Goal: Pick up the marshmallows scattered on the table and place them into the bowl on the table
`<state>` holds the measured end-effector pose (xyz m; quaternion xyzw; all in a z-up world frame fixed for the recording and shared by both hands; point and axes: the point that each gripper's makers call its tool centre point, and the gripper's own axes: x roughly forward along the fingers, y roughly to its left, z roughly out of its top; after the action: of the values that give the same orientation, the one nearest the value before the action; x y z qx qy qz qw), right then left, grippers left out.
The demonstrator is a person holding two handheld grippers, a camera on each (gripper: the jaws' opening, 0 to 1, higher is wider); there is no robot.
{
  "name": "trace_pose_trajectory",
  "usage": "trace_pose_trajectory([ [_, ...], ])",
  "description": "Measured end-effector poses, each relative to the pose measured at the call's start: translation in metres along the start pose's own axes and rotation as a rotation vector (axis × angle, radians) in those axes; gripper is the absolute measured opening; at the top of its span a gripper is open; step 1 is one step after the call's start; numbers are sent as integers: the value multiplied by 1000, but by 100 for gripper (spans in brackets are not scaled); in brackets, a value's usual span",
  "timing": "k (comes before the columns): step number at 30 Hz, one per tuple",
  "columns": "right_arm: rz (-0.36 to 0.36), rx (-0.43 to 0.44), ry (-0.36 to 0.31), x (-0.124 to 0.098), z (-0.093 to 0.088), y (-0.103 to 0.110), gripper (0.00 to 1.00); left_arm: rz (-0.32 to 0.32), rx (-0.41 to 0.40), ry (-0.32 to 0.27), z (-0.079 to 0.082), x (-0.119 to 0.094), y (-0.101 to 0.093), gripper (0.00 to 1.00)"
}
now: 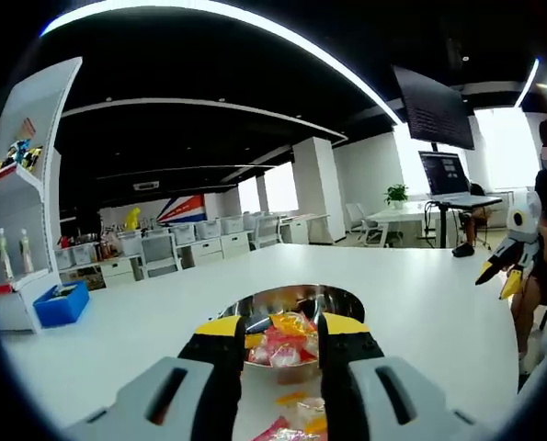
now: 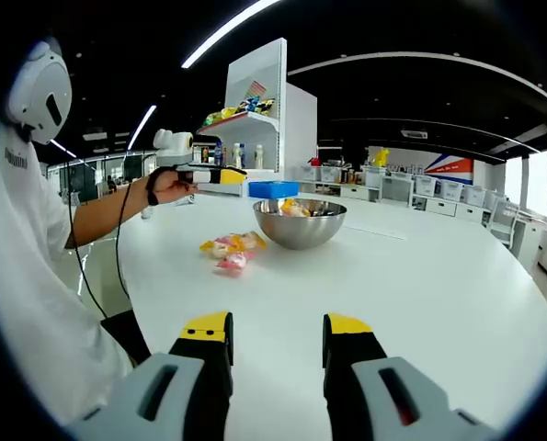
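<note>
Right gripper view: marshmallows (image 2: pixel 230 250) strewn left of bowl (image 2: pixel 300 223).

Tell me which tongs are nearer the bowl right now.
Left. The left tongs hover open just before the bowl, empty. The right tongs sit well back across the table, open and empty.

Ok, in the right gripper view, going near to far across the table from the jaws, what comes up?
Right gripper → wrapped marshmallows on the white table → steel bowl holding more sweets → blue box → white shelf unit.
</note>
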<state>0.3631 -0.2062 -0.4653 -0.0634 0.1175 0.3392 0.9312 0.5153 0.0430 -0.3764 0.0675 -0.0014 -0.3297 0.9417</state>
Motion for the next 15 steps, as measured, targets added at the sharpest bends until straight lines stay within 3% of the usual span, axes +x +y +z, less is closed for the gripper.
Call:
trace_pose_trajectory([
  [4, 4, -2, -3, 0, 1, 1, 39, 13, -4, -19, 2, -19, -4, 33],
  [9, 5, -12, -5, 0, 5, -1, 39, 35, 34, -3, -11, -38, 0, 33],
  [15, 3, -19, -17, -1, 11, -3, 39, 75, -9, 2, -27, -69, 1, 33],
])
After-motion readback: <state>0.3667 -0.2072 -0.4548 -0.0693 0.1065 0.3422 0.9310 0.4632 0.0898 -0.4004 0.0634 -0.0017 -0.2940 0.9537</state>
